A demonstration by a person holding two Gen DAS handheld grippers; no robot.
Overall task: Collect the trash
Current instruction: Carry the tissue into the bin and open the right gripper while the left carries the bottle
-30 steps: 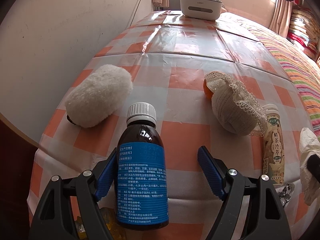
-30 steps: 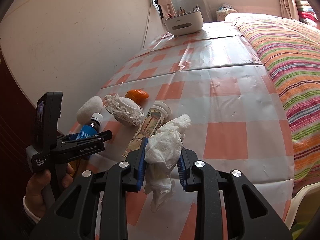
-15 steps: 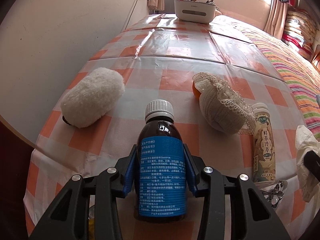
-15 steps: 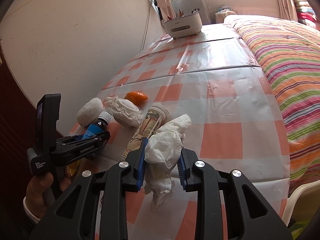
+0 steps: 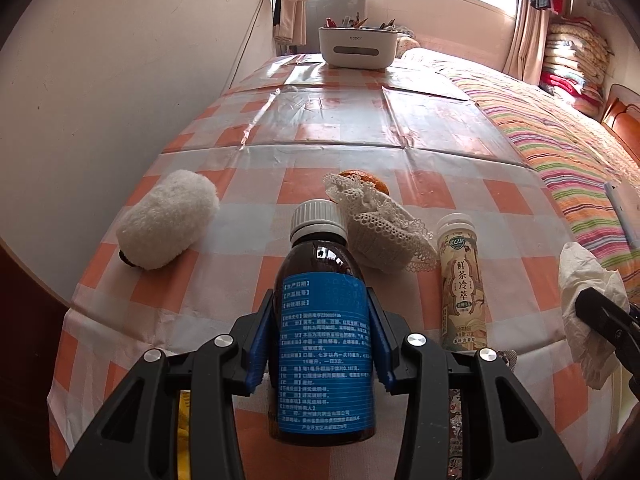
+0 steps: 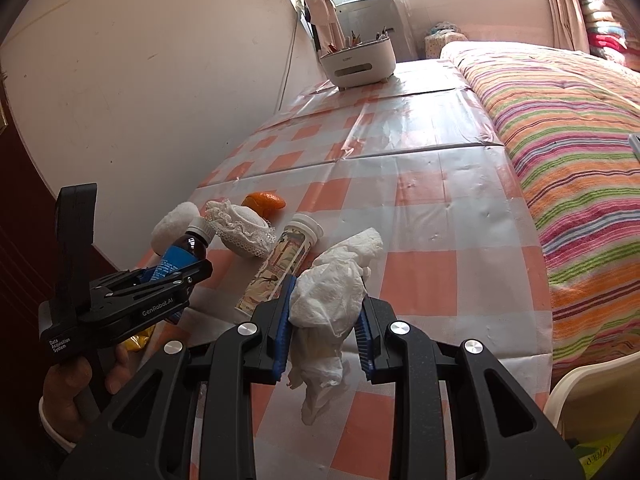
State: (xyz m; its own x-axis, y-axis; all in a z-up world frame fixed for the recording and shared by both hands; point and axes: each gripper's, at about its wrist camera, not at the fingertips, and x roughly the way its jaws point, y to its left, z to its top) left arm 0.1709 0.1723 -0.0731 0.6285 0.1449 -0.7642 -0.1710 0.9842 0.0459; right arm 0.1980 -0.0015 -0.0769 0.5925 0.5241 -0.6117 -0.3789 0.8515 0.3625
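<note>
Nearest in the left wrist view, the left gripper [image 5: 320, 344] has its blue pads pinching the dark medicine bottle [image 5: 324, 332] across its blue label, the white cap pointing away and the base clear of the counter [image 5: 440, 148]. The bottle looks rigid and smooth, with some weight if liquid remains inside; the glossy label could slip, so a hold square on the widest part of the body seems the safest. In the right wrist view, the right gripper [image 6: 322, 330] is pressed together on a crumpled white tissue [image 6: 332, 292], which is soft and nearly weightless and hangs loose below the pads; a tail of it could snag. Just beyond, lying on the checked cloth, are a capped tea bottle [image 5: 464, 280], a lace pouch [image 5: 380, 232] with an orange fruit [image 5: 366, 180] behind it, and a fluffy white object [image 5: 172, 220] to the left. At the far end stands a white caddy [image 5: 357, 48] holding pens or brushes; they are too small to tell apart. A striped bed [image 6: 560, 128] runs along the counter's right edge.
</note>
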